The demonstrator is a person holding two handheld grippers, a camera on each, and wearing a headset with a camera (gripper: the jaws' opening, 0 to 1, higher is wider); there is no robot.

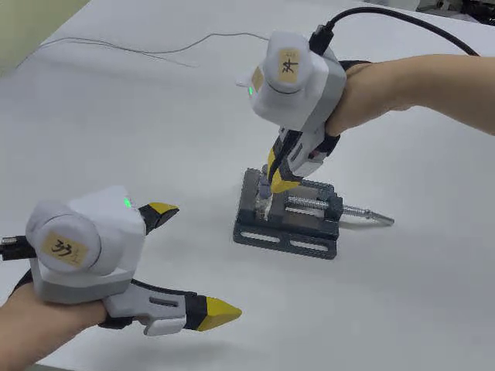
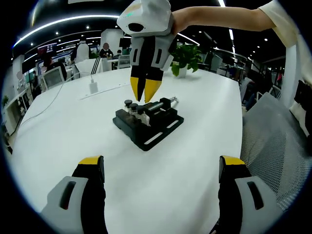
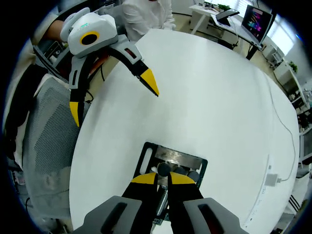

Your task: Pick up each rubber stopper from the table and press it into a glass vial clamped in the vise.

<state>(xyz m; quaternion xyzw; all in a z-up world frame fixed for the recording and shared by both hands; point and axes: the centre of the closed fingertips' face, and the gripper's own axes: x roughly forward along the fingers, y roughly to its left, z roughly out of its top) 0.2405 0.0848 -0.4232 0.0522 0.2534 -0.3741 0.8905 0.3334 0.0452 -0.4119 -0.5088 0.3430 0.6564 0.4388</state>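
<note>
Place: open-plan office, not a real workshop as far as I can see
Table: big white table [image 2: 204,161] with a curved edge, meeting-room sort
Ceiling: dark, with long curved light strips [image 2: 63,22]
Background: desks [image 3: 209,9] with monitors [image 3: 257,19], and a few people [image 2: 82,51] hanging around back there
Seating: grey mesh office chair [image 2: 273,141] right up against the table
Greenery: potted plant [image 2: 186,58] at the far edge
Odds and ends: white charger [image 2: 93,87] with a thin cable [image 1: 155,51] trailing over the tabletop
Only shop-ish bit: small black vise [image 2: 148,119] sitting on the table
</note>
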